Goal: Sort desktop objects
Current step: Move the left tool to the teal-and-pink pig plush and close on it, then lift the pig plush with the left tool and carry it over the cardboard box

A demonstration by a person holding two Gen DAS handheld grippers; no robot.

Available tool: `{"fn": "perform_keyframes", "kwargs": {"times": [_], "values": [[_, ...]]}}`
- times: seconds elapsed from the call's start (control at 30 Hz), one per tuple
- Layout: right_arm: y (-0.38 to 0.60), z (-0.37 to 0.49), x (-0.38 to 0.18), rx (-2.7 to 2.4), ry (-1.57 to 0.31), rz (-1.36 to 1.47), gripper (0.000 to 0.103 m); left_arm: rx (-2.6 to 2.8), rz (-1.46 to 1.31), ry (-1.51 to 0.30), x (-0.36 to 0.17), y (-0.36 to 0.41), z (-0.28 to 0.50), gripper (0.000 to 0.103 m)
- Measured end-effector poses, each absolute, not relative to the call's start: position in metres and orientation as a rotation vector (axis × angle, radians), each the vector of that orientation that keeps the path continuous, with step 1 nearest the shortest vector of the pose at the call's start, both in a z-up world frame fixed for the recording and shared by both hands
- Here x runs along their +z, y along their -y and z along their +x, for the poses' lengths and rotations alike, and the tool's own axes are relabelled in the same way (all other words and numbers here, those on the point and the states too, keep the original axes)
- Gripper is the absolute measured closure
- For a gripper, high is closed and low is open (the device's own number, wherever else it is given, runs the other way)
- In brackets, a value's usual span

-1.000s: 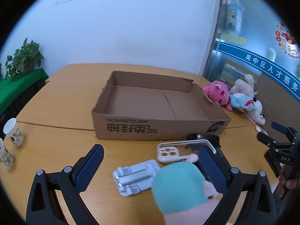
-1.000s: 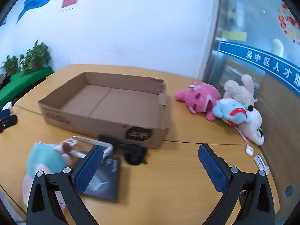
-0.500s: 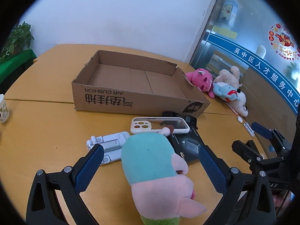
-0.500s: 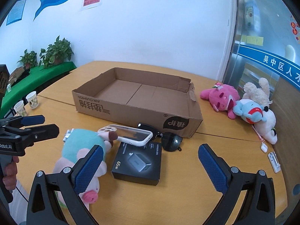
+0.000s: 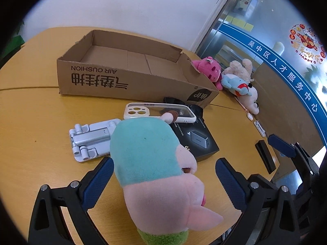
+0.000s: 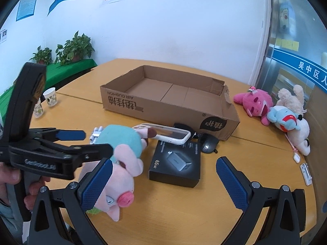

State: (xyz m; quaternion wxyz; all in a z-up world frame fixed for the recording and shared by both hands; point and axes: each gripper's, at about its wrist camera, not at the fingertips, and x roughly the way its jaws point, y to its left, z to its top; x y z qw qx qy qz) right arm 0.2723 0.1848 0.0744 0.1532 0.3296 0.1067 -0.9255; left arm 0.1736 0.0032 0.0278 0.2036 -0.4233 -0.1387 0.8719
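Observation:
A pig plush with a teal hood (image 5: 155, 163) lies on the wooden table between the open fingers of my left gripper (image 5: 163, 175); I cannot tell if the pads touch it. It also shows in the right wrist view (image 6: 122, 155). My right gripper (image 6: 163, 181) is open and empty above the table, to the right of the plush, with a black charger box (image 6: 175, 165) ahead of it. An empty cardboard box (image 6: 169, 98) stands behind. A phone case (image 5: 159, 112), a white folding stand (image 5: 92, 138) and sunglasses (image 6: 206, 143) lie before it.
Several plush toys (image 6: 273, 110) lie at the table's right edge, with small white items (image 6: 305, 173) near them. A black bar (image 5: 265, 159) lies near the right edge. Paper cups (image 6: 50, 97) stand at the left. Plants sit on a green bench (image 6: 67, 69).
My left gripper has moved forward around the pig plush, which now lies between its fingers. My right gripper has drawn back and lifted, so the left gripper shows in its view.

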Motion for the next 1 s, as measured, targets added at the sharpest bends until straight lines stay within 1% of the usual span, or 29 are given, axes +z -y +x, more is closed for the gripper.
{"fn": "perform_keyframes", "kwargs": {"times": [0.07, 0.1, 0.13, 0.2, 0.23, 0.27, 0.37, 0.57, 0.8, 1.0], "values": [[-0.182, 0.273, 0.069, -2.638, -0.309, 0.964, 0.0, 2.391, -1.213, 0.401, 0.018, -0.005, 0.168, 0.011], [-0.181, 0.272, 0.066, -2.627, -0.306, 0.979, 0.0, 2.379, -1.229, 0.4, 0.014, -0.006, 0.165, 0.012], [-0.181, 0.271, 0.063, -2.619, -0.304, 0.991, 0.0, 2.386, -1.233, 0.383, 0.012, -0.007, 0.164, 0.012], [-0.18, 0.268, 0.054, -2.611, -0.296, 1.028, 0.0, 2.397, -1.254, 0.36, 0.007, -0.008, 0.163, 0.017], [-0.18, 0.266, 0.05, -2.599, -0.28, 1.049, 0.0, 2.405, -1.265, 0.353, 0.005, -0.007, 0.164, 0.022], [-0.18, 0.264, 0.046, -2.581, -0.257, 1.073, 0.0, 2.405, -1.274, 0.354, 0.002, -0.006, 0.164, 0.026], [-0.176, 0.259, 0.035, -2.533, -0.223, 1.12, 0.0, 2.381, -1.265, 0.398, -0.002, 0.004, 0.168, 0.028], [-0.153, 0.256, 0.013, -2.405, -0.257, 1.167, 0.0, 2.334, -1.259, 0.47, -0.008, 0.017, 0.167, 0.03], [-0.138, 0.243, 0.0, -2.265, -0.168, 1.198, 0.0, 2.292, -1.265, 0.507, -0.012, 0.023, 0.167, 0.031], [-0.115, 0.241, -0.022, -2.117, -0.152, 1.258, 0.001, 2.265, -1.268, 0.519, -0.013, 0.025, 0.166, 0.032]]}}
